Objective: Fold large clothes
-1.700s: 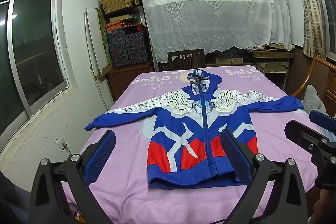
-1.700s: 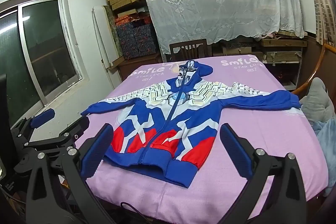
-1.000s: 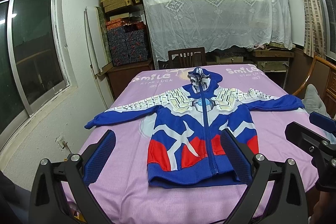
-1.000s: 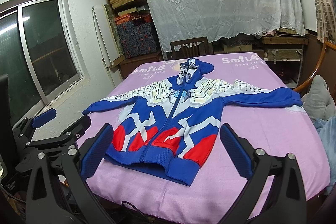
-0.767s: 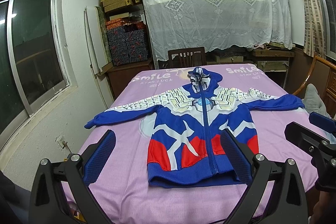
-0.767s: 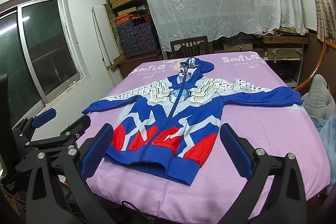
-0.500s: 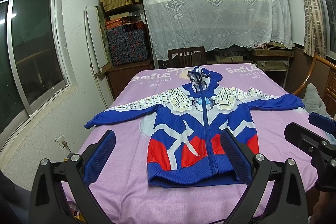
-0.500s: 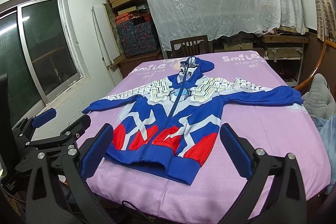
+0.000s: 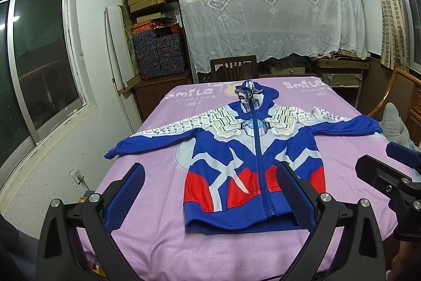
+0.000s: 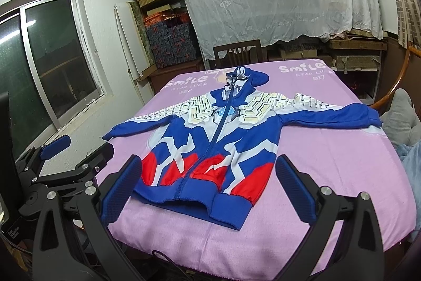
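Blue, red and white zip-up hooded jacket (image 9: 252,157) is lying flat on the purple-sheeted table (image 9: 350,175), hem at its near edge. We are holding the left gripper (image 9: 210,195) and right gripper (image 10: 208,192) released, wanting matched sleeve-cuff pinches.

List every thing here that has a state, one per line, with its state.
Hoodie: spread flat, front up, zipped, sleeves out to both sides, unfolded.
Hood: lying flat above the collar.
Left gripper: open, empty, above the near edge of the table.
Right gripper: open, empty, short of the hem.
Sheet: spread over the table.
Window: shut, dark outside.
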Available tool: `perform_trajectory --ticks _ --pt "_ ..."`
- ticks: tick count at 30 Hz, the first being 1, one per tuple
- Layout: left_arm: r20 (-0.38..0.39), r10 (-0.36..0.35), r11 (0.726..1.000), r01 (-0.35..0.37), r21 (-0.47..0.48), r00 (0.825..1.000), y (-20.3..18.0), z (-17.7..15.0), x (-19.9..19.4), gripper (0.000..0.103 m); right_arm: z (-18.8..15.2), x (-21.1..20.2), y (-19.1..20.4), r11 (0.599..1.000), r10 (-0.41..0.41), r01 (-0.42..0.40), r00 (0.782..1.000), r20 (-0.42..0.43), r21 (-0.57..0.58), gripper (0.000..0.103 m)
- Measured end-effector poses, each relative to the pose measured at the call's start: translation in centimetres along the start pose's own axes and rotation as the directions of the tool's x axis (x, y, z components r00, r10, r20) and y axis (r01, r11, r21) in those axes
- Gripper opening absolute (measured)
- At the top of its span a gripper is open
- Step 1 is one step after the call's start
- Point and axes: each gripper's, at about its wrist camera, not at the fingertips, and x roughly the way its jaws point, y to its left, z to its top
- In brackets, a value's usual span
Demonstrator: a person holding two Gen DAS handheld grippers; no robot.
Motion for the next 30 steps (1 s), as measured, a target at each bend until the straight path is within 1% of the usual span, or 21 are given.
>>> perform_trajectory --ticks 5,6,7,10,11,13,15,17,19,21,23,24,25,26,28,29,30 --pt "-0.016 -0.006 1.000 0.006 -0.011 1.000 0.5 0.1 0.6 0.100 0.0 0.5 -0.7 1.000 0.006 -0.005 0.999 -0.044 0.012 0.099" --pt "-0.027 -0.011 1.000 0.011 -0.023 1.000 1.0 0.0 1.0 0.100 0.0 0.7 -1.0 1.000 0.007 -0.007 1.000 -0.028 0.004 0.099" --pt "-0.041 -0.007 0.999 0.005 -0.035 0.999 1.6 0.0 1.5 0.100 -0.1 0.9 -1.5 1.000 0.011 -0.010 0.999 -0.038 0.016 0.099" --pt "-0.105 0.010 0.996 -0.019 -0.086 0.994 3.8 -0.2 3.5 0.100 -0.6 1.9 -3.2 0.999 0.020 -0.020 1.000 -0.015 0.048 0.099" --pt "-0.137 0.002 0.994 -0.018 -0.111 0.991 4.8 -0.4 4.5 0.100 -0.8 2.5 -4.0 0.997 0.020 -0.017 0.999 -0.041 0.072 0.099" --pt "-0.190 -0.013 0.988 -0.017 -0.157 0.982 6.6 -0.9 6.4 0.100 -1.4 4.0 -5.9 0.992 0.037 -0.026 0.995 -0.089 0.124 0.099" --pt "-0.231 -0.020 0.981 -0.025 -0.191 0.973 7.9 -1.4 8.2 0.100 -2.0 5.5 -7.2 0.990 0.043 -0.027 0.993 -0.114 0.138 0.099" --pt "-0.276 -0.034 0.976 -0.028 -0.216 0.961 8.9 -2.1 10.1 0.100 -2.8 7.3 -8.2 0.984 0.063 -0.034 0.985 -0.162 0.176 0.099" --pt "-0.316 -0.073 0.971 -0.005 -0.239 0.946 9.3 -2.9 11.9 0.100 -3.6 9.1 -9.1 0.979 0.079 -0.036 0.974 -0.212 0.200 0.099" --pt "-0.361 -0.127 0.967 0.034 -0.254 0.924 9.0 -3.7 13.6 0.100 -4.1 10.6 -9.6 0.967 0.115 -0.054 0.965 -0.237 0.248 0.099" --pt "-0.389 -0.153 0.966 0.054 -0.253 0.908 8.4 -4.3 14.7 0.099 -4.6 11.9 -10.0 0.954 0.148 -0.068 0.955 -0.259 0.293 0.096" --pt "-0.401 -0.168 0.967 0.070 -0.247 0.900 8.0 -4.6 15.3 0.096 -4.7 12.3 -10.2 0.951 0.155 -0.070 0.951 -0.266 0.303 0.093" --pt "-0.407 -0.177 0.967 0.081 -0.242 0.896 7.6 -4.8 15.6 0.093 -4.9 12.7 -10.2 0.946 0.167 -0.077 0.948 -0.271 0.314 0.092" --pt "-0.411 -0.189 0.967 0.095 -0.238 0.892 7.2 -4.9 15.9 0.092 -5.1 13.1 -10.1 0.944 0.175 -0.080 0.944 -0.279 0.319 0.089" --pt "-0.417 -0.210 0.966 0.121 -0.230 0.884 6.5 -5.2 16.3 0.086 -5.3 13.8 -9.7 0.937 0.197 -0.095 0.938 -0.286 0.335 0.088" --pt "-0.421 -0.215 0.966 0.128 -0.225 0.881 6.2 -5.3 16.5 0.084 -5.2 13.8 -9.2 0.944 0.183 -0.090 0.944 -0.276 0.318 0.088" --pt "-0.430 -0.221 0.966 0.135 -0.222 0.875 5.9 -5.5 16.8 0.080 -5.2 13.9 -9.0 0.949 0.177 -0.087 0.943 -0.283 0.304 0.088"
